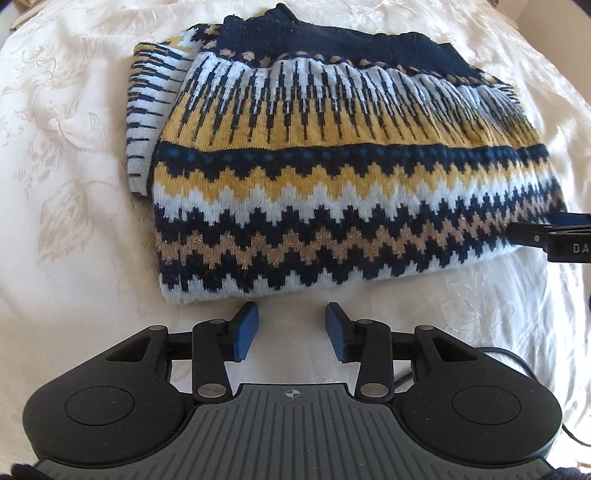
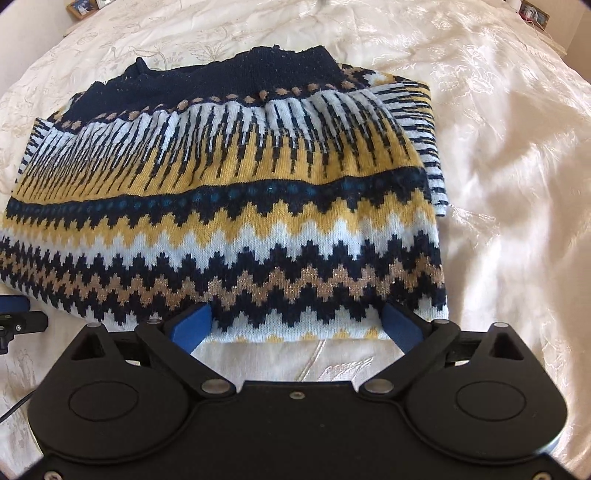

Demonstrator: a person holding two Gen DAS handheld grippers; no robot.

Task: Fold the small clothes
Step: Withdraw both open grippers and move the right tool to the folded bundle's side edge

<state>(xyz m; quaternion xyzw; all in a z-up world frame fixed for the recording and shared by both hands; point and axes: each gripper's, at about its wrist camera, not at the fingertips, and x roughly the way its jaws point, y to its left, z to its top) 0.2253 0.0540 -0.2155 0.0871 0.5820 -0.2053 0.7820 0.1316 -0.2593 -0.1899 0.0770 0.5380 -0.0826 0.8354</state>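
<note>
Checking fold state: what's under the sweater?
The sweater lies on a cream bedspread; a folded striped layer peeks out beneath. Anything else underneath is covered.

Bare bedspread (image 1: 74,184) lies free around the folded sweater (image 1: 332,177); right tongs (image 2: 297,325) crowd its near edge.

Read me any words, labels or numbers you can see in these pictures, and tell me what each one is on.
"DA": white letters on the right gripper body, cut off by the edge of the left wrist view.
Crosshair mark, no letters: on the left gripper grey plate.
Sweater: pattern only, no text.
Framed items beyond the bedspread: too small to read.
</note>
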